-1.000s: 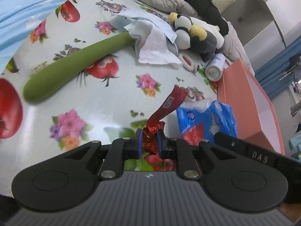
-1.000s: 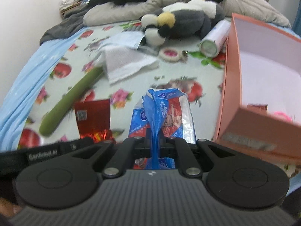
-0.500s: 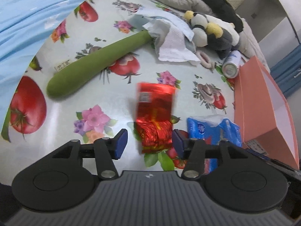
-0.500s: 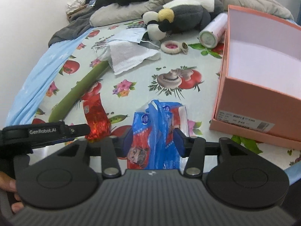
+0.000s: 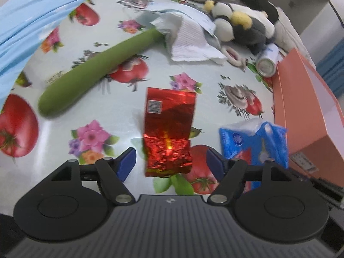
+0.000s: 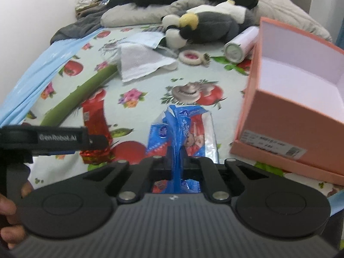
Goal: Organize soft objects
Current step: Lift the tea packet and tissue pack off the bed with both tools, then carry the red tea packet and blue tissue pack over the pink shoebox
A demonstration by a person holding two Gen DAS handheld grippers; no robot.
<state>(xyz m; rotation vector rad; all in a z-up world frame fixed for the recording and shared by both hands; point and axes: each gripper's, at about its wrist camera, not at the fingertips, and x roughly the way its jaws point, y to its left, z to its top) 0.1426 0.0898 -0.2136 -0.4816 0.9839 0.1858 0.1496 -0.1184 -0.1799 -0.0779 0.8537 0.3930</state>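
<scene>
Glossy foil, crinkled plastic, matt card
Shiny red foil packet; blue plastic pack; matt cardboard box; fuzzy plush toy; glossy oilcloth.

Both my wrist views are bright, even, soft daylight-type lighting, no hard shadows. Strong fisheye bend at the edges: the blue sheet curves hard in the left view and the pink box leans and bows in the right. Glare hotspot on the red foil packet, plus a pale sheen on the glossy printed tablecloth beside it. Motion blur smears the green plush stick and the plush penguin; far clutter is soft. White wall at top left of the right view is nearly blown out.
</scene>
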